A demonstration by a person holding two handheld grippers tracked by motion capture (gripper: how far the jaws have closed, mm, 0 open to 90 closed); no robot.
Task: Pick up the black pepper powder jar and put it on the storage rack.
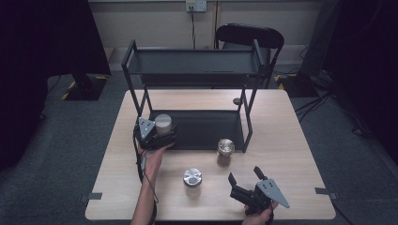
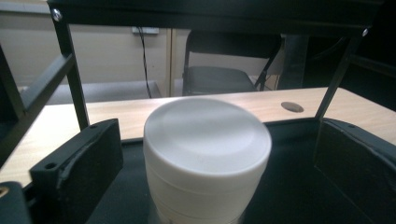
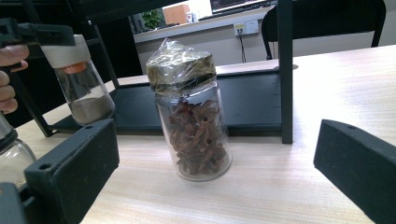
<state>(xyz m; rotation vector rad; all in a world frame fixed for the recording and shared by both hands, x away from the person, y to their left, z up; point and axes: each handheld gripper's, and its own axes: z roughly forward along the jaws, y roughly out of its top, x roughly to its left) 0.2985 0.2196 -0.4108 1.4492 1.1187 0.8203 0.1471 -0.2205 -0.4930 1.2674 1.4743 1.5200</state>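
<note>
From the high view, a black two-tier rack (image 1: 197, 65) stands at the far half of a light wooden table (image 1: 291, 154), and the left gripper (image 1: 157, 133) sits at the front left corner of the rack's lower shelf, its jaws spread to either side of a white-capped jar (image 1: 163, 124) that stands on that shelf. On the bare tabletop in front of the rack are two more jars – one with a crinkled wrapped top (image 1: 225, 151) just off the rack's front right post, and one with a shiny metal lid (image 1: 192, 178) nearer the person. The right gripper (image 1: 245, 180) rests near the front edge of the table, right of the metal-lidded jar, jaws wide apart and holding nothing. In the left gripper view, the white-capped jar (image 2: 205, 154) stands upright between the two black jaws, with a clear gap on each side, so the pads are not pressing on it; the upper shelf runs overhead and a folding chair (image 2: 224, 70) stands beyond the table. In the right gripper view, the wrapped jar (image 3: 191, 116) stands upright on the wood just before the rack, filled with brown star-shaped spice, between and beyond the widely parted jaws – untouched. At the far left, the white-capped jar (image 3: 79, 79) shows dark powder at its bottom, with the person's fingers (image 3: 9, 70) beside it.
</note>
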